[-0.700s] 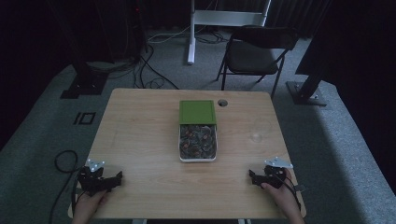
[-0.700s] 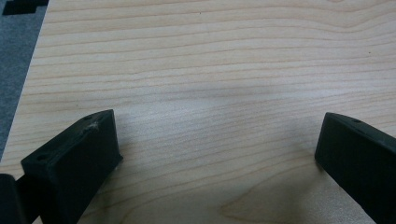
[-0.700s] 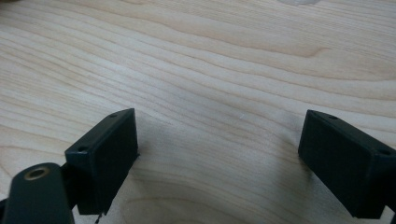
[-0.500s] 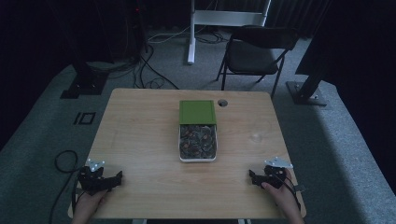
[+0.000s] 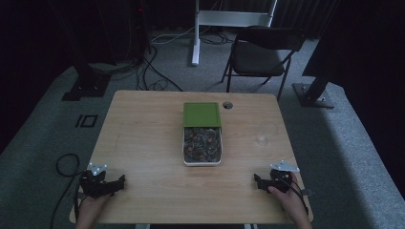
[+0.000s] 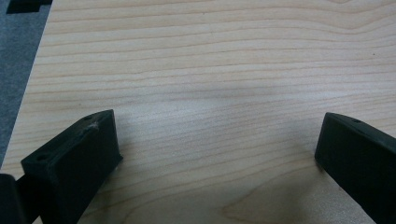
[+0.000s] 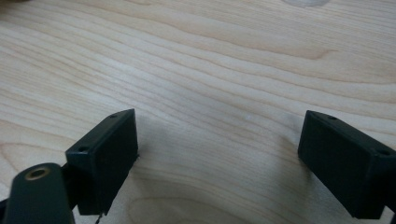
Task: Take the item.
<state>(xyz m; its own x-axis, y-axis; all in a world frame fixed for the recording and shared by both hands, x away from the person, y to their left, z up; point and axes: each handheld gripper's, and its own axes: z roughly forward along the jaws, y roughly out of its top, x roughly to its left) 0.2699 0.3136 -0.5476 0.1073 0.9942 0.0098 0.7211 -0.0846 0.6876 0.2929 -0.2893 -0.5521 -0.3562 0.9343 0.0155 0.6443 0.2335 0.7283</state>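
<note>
The left gripper (image 5: 120, 180) rests near the table's (image 5: 143, 143) front left corner with its jaws spread wide and nothing between them, and the left gripper view shows bare wood grain running across the gap. The right gripper (image 5: 257, 180) sits near the front right corner, likewise spread and empty, with the person's hand (image 5: 286, 193) behind it and its jaws turned inward toward the middle of the table. Both seem parked at the front edge, a neutral spot from which either hand could reach forward without crossing the other. Well ahead of them, on the table's centre line, stands a white tray (image 5: 202, 163) filled with small dark, mottled pieces (too small to tell what they are). A green lid (image 5: 202, 114) lies flat just beyond it, touching or slightly overlapping the tray's far rim, which leaves the contents open to a reach from the front. Nearer the right edge, between the tray and the right gripper, stands a clear glass (image 5: 265, 133), faint against the wood. A round cable hole (image 5: 227, 105) sits near the far edge beside the lid. The tray looks to be what the work concerns, and neither gripper has reached for it yet.
</note>
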